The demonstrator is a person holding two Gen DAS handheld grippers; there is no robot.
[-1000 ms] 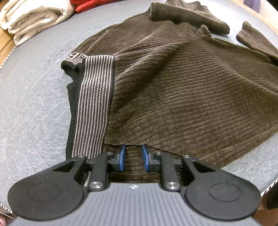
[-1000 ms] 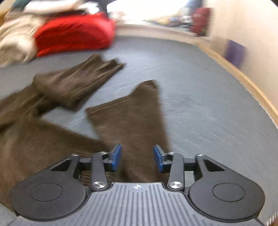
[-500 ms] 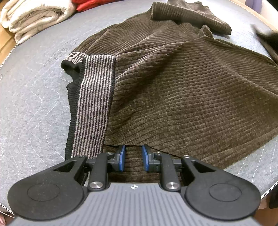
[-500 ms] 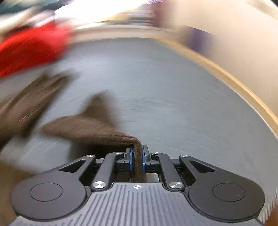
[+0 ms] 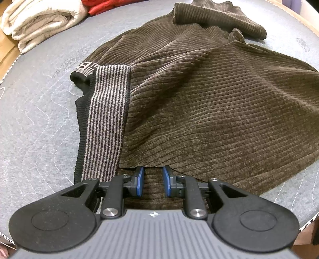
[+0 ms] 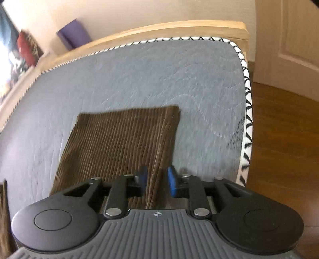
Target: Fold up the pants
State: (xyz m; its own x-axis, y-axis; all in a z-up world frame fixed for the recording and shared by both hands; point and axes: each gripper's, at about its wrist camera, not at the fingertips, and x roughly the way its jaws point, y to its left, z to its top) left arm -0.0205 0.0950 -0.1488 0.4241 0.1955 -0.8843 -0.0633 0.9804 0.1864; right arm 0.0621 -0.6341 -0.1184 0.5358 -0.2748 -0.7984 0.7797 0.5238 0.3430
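Left wrist view: the pants, brown ribbed corduroy-like knit, lie spread and rumpled on the grey quilted mattress, with the striped waistband turned out at the left. The left gripper sits at the near hem, jaws parted with fabric lying between the pads but not pinched.

Right wrist view: the right gripper has its jaws apart over the side edge of one pant leg laid flat on the mattress; the frame is blurred, so contact with the cloth cannot be confirmed.

Handling: the fabric looks soft, thick and limp, moderately heavy, with a grippy pile. It will likely drape and drag rather than slide. Take hold at the doubled hems or the waistband.

Surroundings: folded cream blanket and red fabric beyond; wooden bed frame, door and wood floor to the right.
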